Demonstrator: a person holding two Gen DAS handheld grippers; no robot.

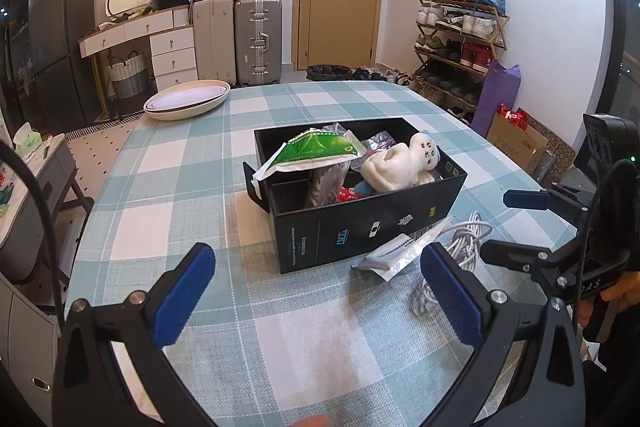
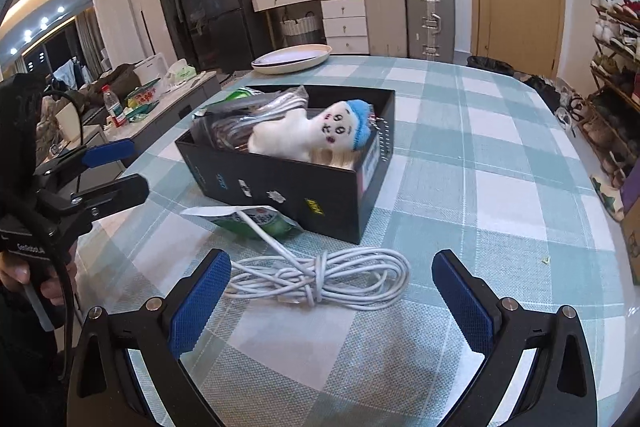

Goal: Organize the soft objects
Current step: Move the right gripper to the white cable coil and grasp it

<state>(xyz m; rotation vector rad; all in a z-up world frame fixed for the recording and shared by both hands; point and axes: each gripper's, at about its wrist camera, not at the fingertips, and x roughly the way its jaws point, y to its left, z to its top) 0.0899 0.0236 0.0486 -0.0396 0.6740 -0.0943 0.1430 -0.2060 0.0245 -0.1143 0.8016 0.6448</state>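
Note:
A black box stands on the checked table. It holds a white plush doll with a blue cap, a green packet and bagged items. A coiled white cable lies on the cloth in front of the box, beside a flat green-and-white packet. My left gripper is open and empty, short of the box. My right gripper is open and empty, just before the cable coil; it also shows in the left wrist view.
A stack of oval plates sits at the table's far edge. Suitcases, drawers and a shoe rack stand beyond the table. A side table with bottles is to the left.

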